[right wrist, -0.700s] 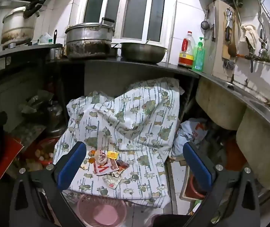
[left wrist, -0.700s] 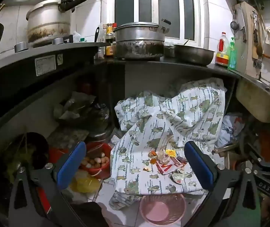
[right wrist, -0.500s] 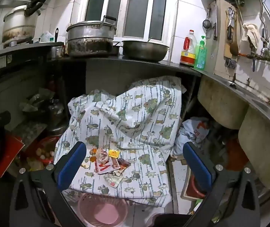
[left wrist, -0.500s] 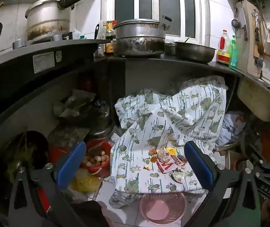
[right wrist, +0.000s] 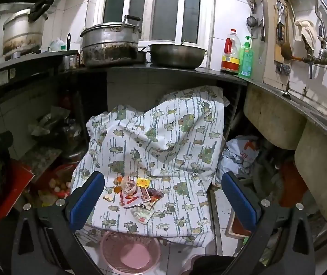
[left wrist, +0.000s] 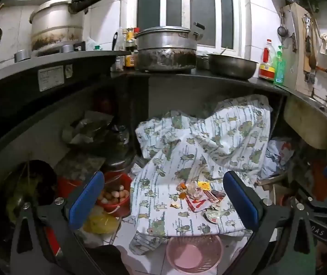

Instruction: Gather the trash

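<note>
A heap of trash (left wrist: 197,196), with wrappers, a yellow packet and orange scraps, lies on a frog-print cloth (left wrist: 200,151) draped over something low under the counter. It also shows in the right wrist view (right wrist: 136,193). A pink plastic basket (left wrist: 194,253) stands on the floor just in front of the cloth, and it also shows in the right wrist view (right wrist: 130,252). My left gripper (left wrist: 163,202) is open and empty, held back from the cloth. My right gripper (right wrist: 162,199) is open and empty, likewise above the trash and short of it.
A dark counter (left wrist: 186,75) carries big pots (left wrist: 166,48) and a bowl (right wrist: 177,55). A red bucket of eggs (left wrist: 115,194) stands left of the cloth. A crumpled plastic bag (right wrist: 239,153) lies to the right, under the sink basins (right wrist: 275,123).
Both views have shifted slightly; the cloth and trash sit a little lower in the frames. Both grippers stay open and empty.
</note>
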The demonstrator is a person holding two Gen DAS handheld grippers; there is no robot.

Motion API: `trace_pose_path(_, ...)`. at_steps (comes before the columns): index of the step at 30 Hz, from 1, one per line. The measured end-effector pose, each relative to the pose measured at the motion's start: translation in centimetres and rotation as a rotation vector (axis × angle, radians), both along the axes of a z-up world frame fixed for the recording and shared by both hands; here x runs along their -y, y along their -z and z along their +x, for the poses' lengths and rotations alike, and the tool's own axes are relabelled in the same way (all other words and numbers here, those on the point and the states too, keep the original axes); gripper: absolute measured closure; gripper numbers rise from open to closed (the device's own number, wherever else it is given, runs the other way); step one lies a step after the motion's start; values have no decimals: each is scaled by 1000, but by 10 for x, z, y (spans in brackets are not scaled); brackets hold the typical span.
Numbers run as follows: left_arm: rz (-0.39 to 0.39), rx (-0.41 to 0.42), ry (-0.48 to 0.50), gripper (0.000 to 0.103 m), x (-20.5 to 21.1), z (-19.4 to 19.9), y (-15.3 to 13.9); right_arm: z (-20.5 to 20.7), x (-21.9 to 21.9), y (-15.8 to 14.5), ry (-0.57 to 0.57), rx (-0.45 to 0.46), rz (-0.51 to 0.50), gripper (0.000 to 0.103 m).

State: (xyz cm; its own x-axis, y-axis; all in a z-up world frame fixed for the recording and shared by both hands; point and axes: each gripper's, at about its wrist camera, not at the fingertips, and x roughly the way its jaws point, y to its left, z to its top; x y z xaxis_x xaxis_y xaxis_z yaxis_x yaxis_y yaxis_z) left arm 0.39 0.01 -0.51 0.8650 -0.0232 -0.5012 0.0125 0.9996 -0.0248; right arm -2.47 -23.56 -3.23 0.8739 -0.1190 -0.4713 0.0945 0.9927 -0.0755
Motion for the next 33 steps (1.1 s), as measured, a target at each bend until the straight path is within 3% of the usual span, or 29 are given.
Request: trace_pose_path(33,-7,-14,-25,0,-13,7,0,-4,0,0,-17,6,12,0)
